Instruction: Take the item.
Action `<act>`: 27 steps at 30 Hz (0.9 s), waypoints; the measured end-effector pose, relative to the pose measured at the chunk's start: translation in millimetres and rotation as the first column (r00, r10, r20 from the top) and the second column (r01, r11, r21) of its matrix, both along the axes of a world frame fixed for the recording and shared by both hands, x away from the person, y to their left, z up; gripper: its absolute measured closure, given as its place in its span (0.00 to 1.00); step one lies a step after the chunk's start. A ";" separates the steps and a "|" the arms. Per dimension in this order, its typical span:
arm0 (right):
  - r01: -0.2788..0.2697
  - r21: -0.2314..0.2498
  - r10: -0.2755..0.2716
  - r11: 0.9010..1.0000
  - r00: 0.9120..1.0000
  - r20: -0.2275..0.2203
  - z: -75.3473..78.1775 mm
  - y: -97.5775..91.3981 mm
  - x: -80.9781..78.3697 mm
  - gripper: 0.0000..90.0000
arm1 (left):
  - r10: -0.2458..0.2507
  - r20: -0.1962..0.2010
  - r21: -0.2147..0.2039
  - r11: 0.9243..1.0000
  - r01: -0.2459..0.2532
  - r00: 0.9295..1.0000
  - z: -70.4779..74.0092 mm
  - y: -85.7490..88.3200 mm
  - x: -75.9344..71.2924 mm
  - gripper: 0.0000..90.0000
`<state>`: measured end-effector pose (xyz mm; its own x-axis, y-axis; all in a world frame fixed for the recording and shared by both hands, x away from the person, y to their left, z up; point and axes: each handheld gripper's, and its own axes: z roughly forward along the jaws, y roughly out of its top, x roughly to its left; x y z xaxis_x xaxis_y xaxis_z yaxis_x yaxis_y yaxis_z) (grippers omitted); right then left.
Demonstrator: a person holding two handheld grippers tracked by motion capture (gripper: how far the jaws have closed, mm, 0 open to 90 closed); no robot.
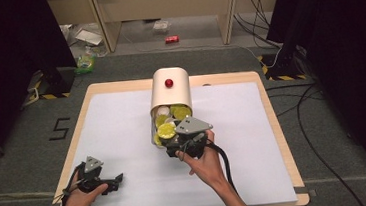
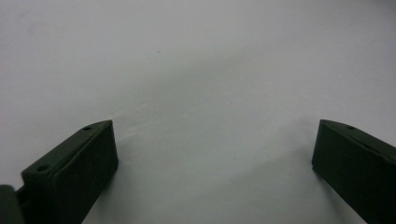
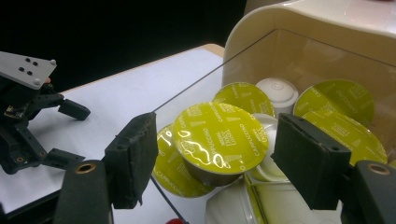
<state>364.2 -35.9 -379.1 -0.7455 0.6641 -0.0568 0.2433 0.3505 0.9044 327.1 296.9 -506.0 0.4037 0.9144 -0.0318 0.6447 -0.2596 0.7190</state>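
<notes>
A cream capsule dispenser [image 1: 169, 86] with a red knob [image 1: 168, 83] lies on the white table mat [image 1: 123, 128]. Its clear drawer [image 3: 303, 60] is pulled out toward me and holds several capsules with yellow-green lids. My right gripper [image 3: 215, 137] reaches into the drawer front and is shut on one yellow-green capsule [image 3: 219, 133], which sits tilted above the others. From above, that right gripper [image 1: 173, 134] is at the drawer's near end. My left gripper [image 2: 215, 140] rests low over the bare mat, open with nothing between its fingers, at the near left [image 1: 120, 181].
White capsules [image 3: 278, 91] lie among the yellow-green ones in the drawer. The right gripper view catches the left gripper [image 3: 70, 135] off to one side. The wooden table edge [image 1: 278, 125] frames the mat. Cables and floor clutter lie beyond the table.
</notes>
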 end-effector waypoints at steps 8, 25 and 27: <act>0.013 -0.006 -0.013 1.000 1.000 -0.025 -2.8 3.4 3.3 0.32 | 0.000 0.000 0.000 1.000 0.000 1.000 0.1 0.0 0.0 0.00; 0.013 -0.028 -0.014 1.000 1.000 -0.028 -7.9 12.2 8.3 0.41 | 0.001 0.001 -0.001 1.000 -0.001 1.000 -0.1 -0.1 -0.1 0.00; 0.010 -0.034 -0.011 0.999 1.000 -0.021 -8.4 12.6 8.0 0.42 | 0.001 0.001 -0.001 1.000 -0.001 1.000 -0.1 -0.1 -0.1 0.00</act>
<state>372.1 -23.3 -387.5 -0.7398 0.6698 -0.0638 0.2660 0.3782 0.8867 326.9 296.8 -506.0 0.4029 0.9147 -0.0325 0.6444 -0.2582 0.7198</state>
